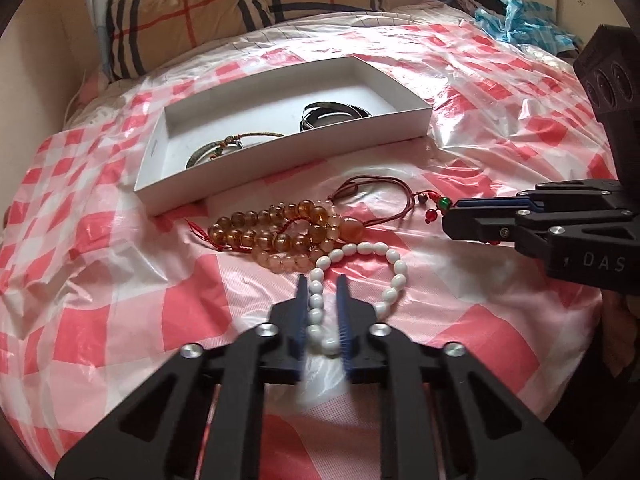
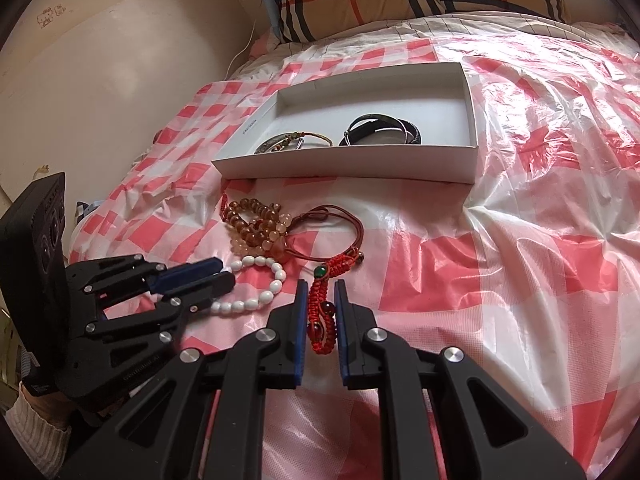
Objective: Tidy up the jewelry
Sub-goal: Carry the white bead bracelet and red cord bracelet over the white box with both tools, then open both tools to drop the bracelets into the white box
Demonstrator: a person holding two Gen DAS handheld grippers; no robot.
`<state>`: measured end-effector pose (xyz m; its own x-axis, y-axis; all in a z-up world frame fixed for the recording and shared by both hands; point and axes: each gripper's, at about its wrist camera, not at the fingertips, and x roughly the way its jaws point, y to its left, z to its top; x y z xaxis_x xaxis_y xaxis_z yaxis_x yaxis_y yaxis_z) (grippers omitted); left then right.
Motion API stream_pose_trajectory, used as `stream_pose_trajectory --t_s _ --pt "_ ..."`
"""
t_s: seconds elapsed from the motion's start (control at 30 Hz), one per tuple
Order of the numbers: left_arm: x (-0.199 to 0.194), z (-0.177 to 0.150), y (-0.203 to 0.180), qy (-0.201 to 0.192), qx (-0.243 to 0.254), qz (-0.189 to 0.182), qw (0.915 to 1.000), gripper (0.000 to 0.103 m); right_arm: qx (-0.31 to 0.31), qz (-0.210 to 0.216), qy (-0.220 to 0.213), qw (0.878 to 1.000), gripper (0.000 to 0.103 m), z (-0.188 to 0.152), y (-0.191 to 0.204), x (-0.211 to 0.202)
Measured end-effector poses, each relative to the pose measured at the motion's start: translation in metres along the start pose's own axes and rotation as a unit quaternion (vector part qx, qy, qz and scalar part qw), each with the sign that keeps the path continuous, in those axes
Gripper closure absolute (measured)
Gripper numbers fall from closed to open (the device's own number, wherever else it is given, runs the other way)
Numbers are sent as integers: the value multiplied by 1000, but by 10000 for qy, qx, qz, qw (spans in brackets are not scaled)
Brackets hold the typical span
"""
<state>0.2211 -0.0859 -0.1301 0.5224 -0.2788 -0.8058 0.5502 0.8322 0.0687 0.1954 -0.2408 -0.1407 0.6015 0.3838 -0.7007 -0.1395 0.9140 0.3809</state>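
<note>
A white bead bracelet (image 1: 360,276) lies on the checked plastic sheet; its left side runs between the pads of my left gripper (image 1: 323,284), whose jaws stand close around the beads. It also shows in the right wrist view (image 2: 256,280). My right gripper (image 2: 318,288) has its jaws around a red knotted cord bracelet (image 2: 322,312) with green and red beads. Amber bead bracelets (image 1: 280,232) and a brown cord necklace (image 1: 384,196) lie between the grippers and a white box (image 1: 280,156). The box holds a woven bracelet (image 1: 220,148) and black bangles (image 1: 332,114).
The red and white checked plastic sheet (image 2: 520,240) covers a bed. A plaid pillow (image 1: 224,8) lies behind the box. Blue plastic bags (image 1: 516,16) sit at the far right. A wall (image 2: 100,80) runs along the left.
</note>
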Motion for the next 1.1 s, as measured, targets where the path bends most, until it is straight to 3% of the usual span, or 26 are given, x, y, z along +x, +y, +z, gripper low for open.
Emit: stream_pose_trajectory --t_s 0.2,0.37,0.73,1.1 --pt "-14 1 28 -139 -767 -716 9944 96 152 128 -150 9997 89 1 -5 -7" --pt "-31 5 41 -498 -1129 -1249 9845 96 287 232 -247 9990 89 4 -8 -13" --pt "-38 60 35 -904 -1043 -1332 9814 96 115 264 -597 9978 89 44 -2 -14" --pt "-16 115 61 -1326 -1398 -1364 9717 96 -117 -17 -896 9959 89 102 -7 13"
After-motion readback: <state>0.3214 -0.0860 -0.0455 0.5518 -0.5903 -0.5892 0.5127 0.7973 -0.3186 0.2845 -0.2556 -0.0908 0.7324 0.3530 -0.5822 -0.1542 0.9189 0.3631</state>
